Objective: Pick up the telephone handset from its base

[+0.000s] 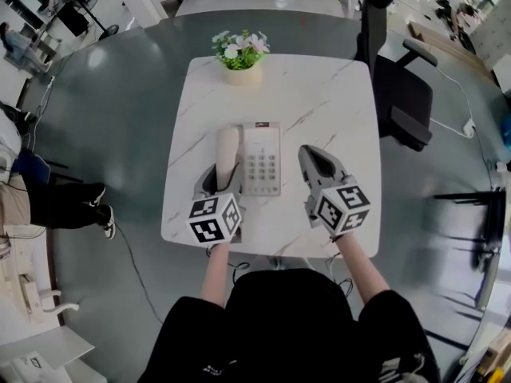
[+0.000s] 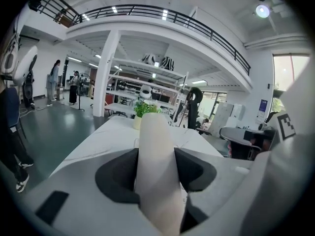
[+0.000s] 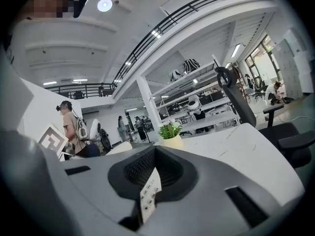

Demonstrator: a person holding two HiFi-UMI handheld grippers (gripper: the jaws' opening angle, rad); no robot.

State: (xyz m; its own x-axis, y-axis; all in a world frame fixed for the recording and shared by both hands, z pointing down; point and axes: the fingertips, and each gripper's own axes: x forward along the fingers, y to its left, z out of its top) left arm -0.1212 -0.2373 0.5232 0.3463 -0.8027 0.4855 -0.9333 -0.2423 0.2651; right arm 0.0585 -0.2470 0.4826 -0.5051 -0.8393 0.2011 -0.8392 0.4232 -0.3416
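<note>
Over marble table [image 1: 319, 94], left gripper [image 1: 226, 174] (pointing forward) clasps handset [image 1: 228, 144].

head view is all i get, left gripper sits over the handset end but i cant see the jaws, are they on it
Observer: Yes. In the left gripper view, the left gripper has a pad pressed on each side of the cream handset.
Operator: ok and the right one, holding anything
Observer: No. The right gripper view shows the right gripper with its jaws together and nothing gripped.
</note>
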